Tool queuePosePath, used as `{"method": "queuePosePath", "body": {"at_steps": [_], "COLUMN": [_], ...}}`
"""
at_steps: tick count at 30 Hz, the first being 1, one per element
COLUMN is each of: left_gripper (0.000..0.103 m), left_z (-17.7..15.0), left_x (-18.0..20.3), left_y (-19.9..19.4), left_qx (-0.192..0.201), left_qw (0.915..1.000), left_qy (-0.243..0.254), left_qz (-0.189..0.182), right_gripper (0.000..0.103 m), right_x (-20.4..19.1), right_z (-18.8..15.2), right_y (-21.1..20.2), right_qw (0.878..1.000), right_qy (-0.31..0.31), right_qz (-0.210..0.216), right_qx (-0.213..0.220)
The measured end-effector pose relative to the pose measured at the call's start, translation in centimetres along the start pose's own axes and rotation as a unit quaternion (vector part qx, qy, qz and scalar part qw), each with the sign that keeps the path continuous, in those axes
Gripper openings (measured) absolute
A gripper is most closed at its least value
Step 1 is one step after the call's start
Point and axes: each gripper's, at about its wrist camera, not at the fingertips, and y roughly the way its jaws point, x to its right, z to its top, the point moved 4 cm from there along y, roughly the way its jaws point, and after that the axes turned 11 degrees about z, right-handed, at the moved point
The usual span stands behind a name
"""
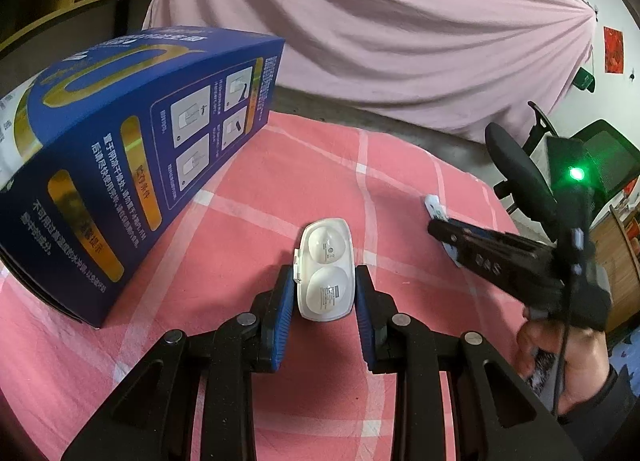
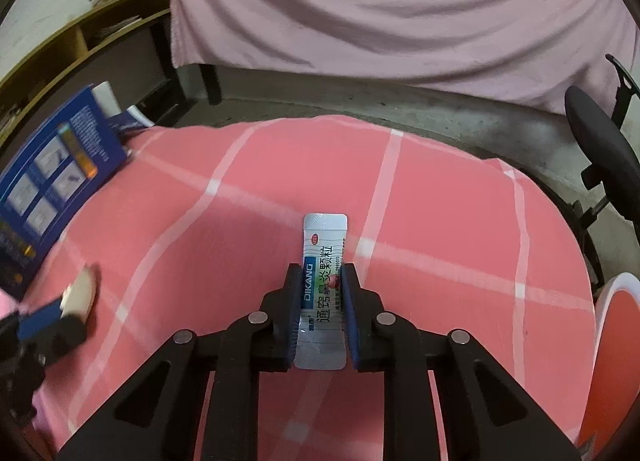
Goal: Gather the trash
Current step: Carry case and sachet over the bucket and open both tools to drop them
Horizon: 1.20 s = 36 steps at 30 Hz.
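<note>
Two grippers over a pink checked tabletop (image 2: 440, 197): left gripper (image 1: 325, 285) clamps a white case (image 1: 326, 267), right gripper (image 2: 322, 293) a sachet (image 2: 323, 257); pink curtain (image 1: 400, 21) behind.

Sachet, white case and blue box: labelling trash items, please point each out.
sachet (image 2: 325, 257): right wrist view, printed front.
white case (image 1: 326, 267): left wrist view, lid centre.
blue box (image 1: 132, 165): left wrist view, printed side.

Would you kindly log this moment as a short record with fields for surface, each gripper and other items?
surface: pink checked cloth
left gripper: shut on white case
right gripper: shut on sachet
sachet: white and blue, lying flat along the fingers
other items: blue box standing on the cloth, left of the case
background: pink drape, black chair
</note>
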Motion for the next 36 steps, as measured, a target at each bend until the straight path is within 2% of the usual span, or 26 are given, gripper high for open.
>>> {"method": "queuePosePath", "body": {"at_steps": [9,14,21,24,29,36], "left_gripper": [0.025,0.025,0.025,0.025,0.025,0.025], "left_z": [-0.9,-1.7,-2.2,-2.4,-2.4,-2.3], "left_x": [2.3,3.4,4.7,5.7,8.2,11.7], "left_y": [-0.2,-0.9,-4.0,-5.0,-7.0,-9.6], "left_qx": [0.003,0.018,0.106,0.143,0.209,0.278], "left_qw": [0.9992,0.9990,0.9937,0.9889,0.9754,0.9556], "left_qy": [0.037,0.038,0.036,0.041,0.067,0.093], "left_qz": [0.011,0.013,0.004,0.001,-0.017,-0.032], "right_gripper": [0.017,0.017,0.017,0.017,0.017,0.017], "right_x": [-0.6,-0.4,-0.4,0.1,1.3,1.4], "right_z": [-4.1,-5.1,-5.2,-5.3,-5.3,-6.4], "right_y": [-4.0,-5.9,-8.9,-10.9,-14.0,-19.0], "right_qw": [0.999,0.997,0.989,0.978,0.955,0.927], "right_qy": [-0.010,-0.006,-0.005,-0.001,0.011,-0.022], "right_qz": [0.043,0.070,0.092,0.115,0.147,0.125], "right_qx": [0.016,0.044,0.119,0.175,0.259,0.352]}}
